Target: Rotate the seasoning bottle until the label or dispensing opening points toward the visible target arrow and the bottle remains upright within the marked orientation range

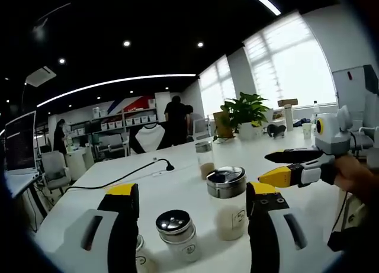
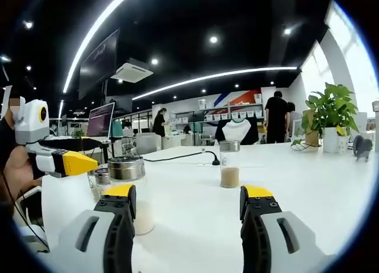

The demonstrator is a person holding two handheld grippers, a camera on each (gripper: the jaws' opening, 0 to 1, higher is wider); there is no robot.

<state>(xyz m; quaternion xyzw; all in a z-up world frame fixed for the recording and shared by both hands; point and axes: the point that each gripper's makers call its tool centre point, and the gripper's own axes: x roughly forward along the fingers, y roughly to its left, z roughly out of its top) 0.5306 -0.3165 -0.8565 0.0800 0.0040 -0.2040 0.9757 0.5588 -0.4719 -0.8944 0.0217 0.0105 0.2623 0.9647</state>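
Standing upright at lower centre of left gripper view, seasoning bottle (image 1: 228,203) on white counter (image 1: 177,190); label small, unreadable. Left gripper (image 1: 192,222) fingers spread, empty. Right gripper (image 2: 186,211) fingers apart, empty. Smaller shaker (image 1: 177,234) beside, base cut off.

Bright office, ceiling LED strips (image 2: 195,77), blown-out window (image 1: 290,60) glare, heavy fisheye edge warp, bg soft.

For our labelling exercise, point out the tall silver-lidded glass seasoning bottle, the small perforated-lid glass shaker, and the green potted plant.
Tall silver-lidded glass seasoning bottle (image 1: 227,203): left gripper view, glass body.
Small perforated-lid glass shaker (image 1: 176,224): left gripper view, lid.
Green potted plant (image 2: 331,109): right gripper view, leaves.
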